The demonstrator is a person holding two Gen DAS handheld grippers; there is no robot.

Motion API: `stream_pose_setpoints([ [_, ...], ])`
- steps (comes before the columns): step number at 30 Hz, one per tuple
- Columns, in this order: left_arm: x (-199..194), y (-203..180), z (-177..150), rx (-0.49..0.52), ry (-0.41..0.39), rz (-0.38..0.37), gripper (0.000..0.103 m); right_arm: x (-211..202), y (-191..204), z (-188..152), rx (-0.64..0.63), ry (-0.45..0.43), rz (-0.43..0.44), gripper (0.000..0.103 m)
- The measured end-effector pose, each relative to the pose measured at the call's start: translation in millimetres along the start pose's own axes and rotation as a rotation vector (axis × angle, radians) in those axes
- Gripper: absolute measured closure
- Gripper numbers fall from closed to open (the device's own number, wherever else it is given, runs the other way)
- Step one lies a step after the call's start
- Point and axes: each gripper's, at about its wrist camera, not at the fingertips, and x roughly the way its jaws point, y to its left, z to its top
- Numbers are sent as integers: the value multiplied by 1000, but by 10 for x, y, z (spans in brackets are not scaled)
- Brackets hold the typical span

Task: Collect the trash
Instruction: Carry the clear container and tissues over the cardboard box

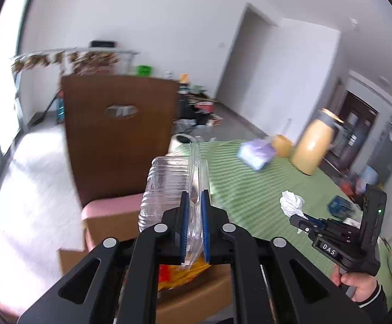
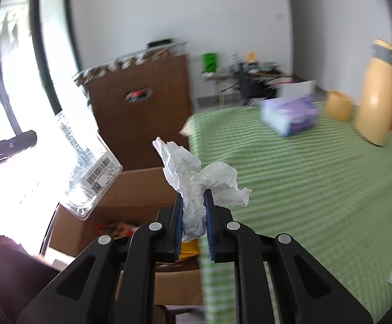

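My left gripper (image 1: 194, 199) is shut on the rim of a clear plastic clamshell container (image 1: 166, 189), held in the air above an open cardboard box (image 1: 196, 294). The same clear plastic container (image 2: 88, 162) shows at the left of the right wrist view, with a barcode label on it. My right gripper (image 2: 193, 202) is shut on a crumpled white tissue (image 2: 198, 172), just off the edge of the green-striped table (image 2: 303, 189) and over the cardboard box (image 2: 131, 189). From the left wrist view the right gripper (image 1: 301, 220) appears at right, a hand on its handle, with the white tissue (image 1: 291, 202) in it.
The box holds colourful wrappers (image 2: 117, 228). A brown chair back (image 1: 120, 135) with a pink seat (image 1: 112, 205) stands behind it. On the table are a purple tissue pack (image 2: 290, 116), a yellow cup (image 2: 338, 105), a tall yellow jug (image 2: 376, 94) and a blue packet (image 1: 340, 206).
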Motion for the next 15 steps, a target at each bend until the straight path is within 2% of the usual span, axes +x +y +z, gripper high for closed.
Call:
stream_pose_setpoints([
  [5, 53, 431, -146, -81, 45, 46, 97, 373, 387, -3, -66, 75, 64, 88],
  [8, 145, 546, -240, -85, 69, 55, 97, 551, 576, -86, -114, 132, 96, 88],
  [15, 645, 628, -612, -126, 194, 66, 97, 971, 691, -309, -168, 252, 82, 88],
])
